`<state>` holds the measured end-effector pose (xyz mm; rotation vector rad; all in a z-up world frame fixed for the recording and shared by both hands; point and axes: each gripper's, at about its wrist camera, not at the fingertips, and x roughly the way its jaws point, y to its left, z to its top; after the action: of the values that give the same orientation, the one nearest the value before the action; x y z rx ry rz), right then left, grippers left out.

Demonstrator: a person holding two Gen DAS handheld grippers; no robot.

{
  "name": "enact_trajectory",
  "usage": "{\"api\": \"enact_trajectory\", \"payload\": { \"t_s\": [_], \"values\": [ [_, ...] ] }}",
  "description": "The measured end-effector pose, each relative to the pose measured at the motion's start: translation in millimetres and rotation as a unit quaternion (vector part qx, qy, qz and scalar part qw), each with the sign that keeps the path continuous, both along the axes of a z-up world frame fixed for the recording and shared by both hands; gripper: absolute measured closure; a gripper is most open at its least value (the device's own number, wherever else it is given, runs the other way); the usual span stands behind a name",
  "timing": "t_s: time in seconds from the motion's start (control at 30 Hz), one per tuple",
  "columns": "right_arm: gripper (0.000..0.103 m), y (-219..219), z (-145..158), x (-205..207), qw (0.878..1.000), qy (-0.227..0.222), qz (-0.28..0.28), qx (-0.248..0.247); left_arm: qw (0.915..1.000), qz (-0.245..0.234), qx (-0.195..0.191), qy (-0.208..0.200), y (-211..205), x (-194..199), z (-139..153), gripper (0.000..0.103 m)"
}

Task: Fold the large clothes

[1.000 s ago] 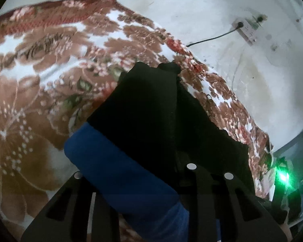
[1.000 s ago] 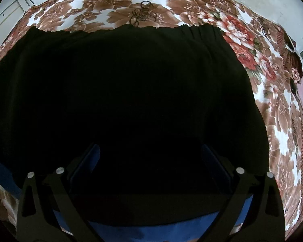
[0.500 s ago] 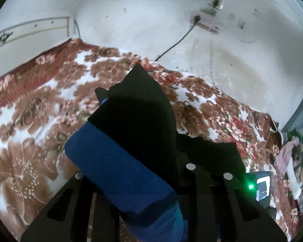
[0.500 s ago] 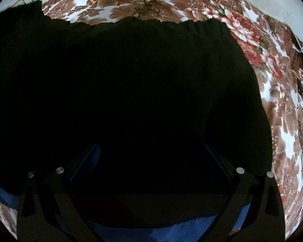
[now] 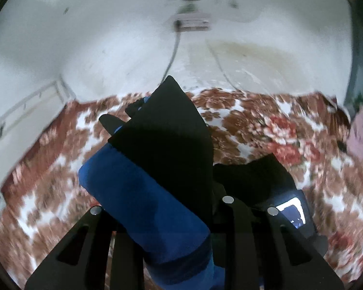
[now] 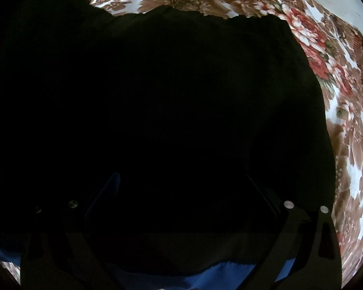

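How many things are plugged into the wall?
1: a single cable hangs from the wall socket, above the flowery blanket. It drops behind the black garment, which may hide more.

a: left wrist cam?
b: looks fwd along the left claw [image 5: 171, 193], tilted down over the floral bed [image 5: 266, 130] toward the wall [image 5: 109, 36].
a: right wrist cam?
b: points steeply down, v close to the black garment [image 6: 169, 108]. both views share the bed + the garment.
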<state>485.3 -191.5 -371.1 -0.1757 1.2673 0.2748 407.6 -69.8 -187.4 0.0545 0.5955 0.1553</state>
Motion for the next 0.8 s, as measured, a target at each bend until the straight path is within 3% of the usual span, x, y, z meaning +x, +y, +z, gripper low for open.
{"api": "enact_trajectory", "payload": {
  "t_s": [0.1, 0.17, 0.3, 0.37, 0.43, 0.57, 0.63, 0.67, 0.73, 0.8],
  "values": [
    [0.004, -21, 13, 3, 0.999, 0.007, 0.006, 0.051, 0.9986, -0.021, 0.048, -0.002, -31, 6, 4, 0.08],
    [0.005, -54, 33, 2, 0.997, -0.017, -0.024, 0.073, 0.9969, -0.034, 0.071, -0.002, -49, 10, 5, 0.08],
    [0.005, -136, 65, 5, 0.991, -0.07, -0.099, 0.062, 0.991, -0.06, 0.119, 0.015, -94, 21, -5, 0.08],
    [0.005, -169, 63, 12, 0.99, -0.068, -0.116, 0.036, 0.985, -0.072, 0.155, 0.023, -119, 26, -15, 0.08],
    [0.005, -196, 53, 19, 0.99, -0.048, -0.13, 0.018, 0.9732, -0.092, 0.208, 0.035, -147, 30, -31, 0.08],
    [0.005, -242, 39, 20, 0.988, -0.023, -0.149, 0.013, 0.9361, -0.143, 0.31, 0.084, -201, 35, -82, 0.08],
    [0.005, -256, 35, 16, 0.988, -0.019, -0.156, 0.009, 0.9005, -0.174, 0.38, 0.121, -225, 32, -121, 0.079],
    [0.005, -262, 32, 14, 0.987, -0.015, -0.16, 0.012, 0.8783, -0.19, 0.417, 0.138, -237, 27, -140, 0.079],
    [0.005, -270, 28, 7, 0.986, -0.007, -0.165, 0.019, 0.8621, -0.202, 0.44, 0.149, -248, 22, -156, 0.079],
    [0.005, -276, 27, 5, 0.986, -0.006, -0.166, 0.022, 0.8518, -0.205, 0.459, 0.147, -257, 18, -165, 0.078]
  ]
}}
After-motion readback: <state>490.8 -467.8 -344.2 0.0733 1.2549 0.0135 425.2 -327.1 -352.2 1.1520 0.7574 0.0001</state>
